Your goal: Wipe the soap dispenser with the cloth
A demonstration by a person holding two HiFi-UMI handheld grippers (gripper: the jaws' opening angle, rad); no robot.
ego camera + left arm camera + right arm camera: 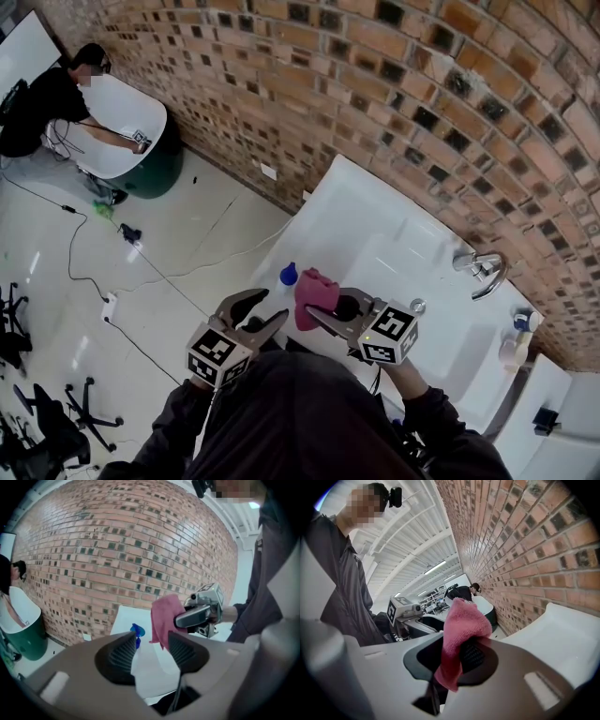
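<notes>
Red-brown brick wall [394, 112] with dark inset blocks runs behind a long white moulded worktop [375, 234] with a sunken basin and a chrome tap [483, 270] at its far side. Beside the tap, at the rim's end, stands a pale bottle with a white-and-blue top [514, 349]. At the worktop's near-left corner, a soap dispenser with a blue pump head [289, 275] shows just past the tips of the left claw [152, 641]. That claw's jaws are spread. In the left gripper view the pump head sits right over the tip of the left-hand jaw, and the white below it cannot be told from the white worktop. The right claw [454, 646] is pinching a fluffy pink cloth [461, 620], which bunches up above the pads and hangs in a tail below them. Both claws are held over that corner, side by side, and the pink cloth hangs close beside the pump head, a narrow gap between them. Far off on the pale floor [187, 234], a second person [47, 103] bends over another white basin on a dark green base [141, 159]
</notes>
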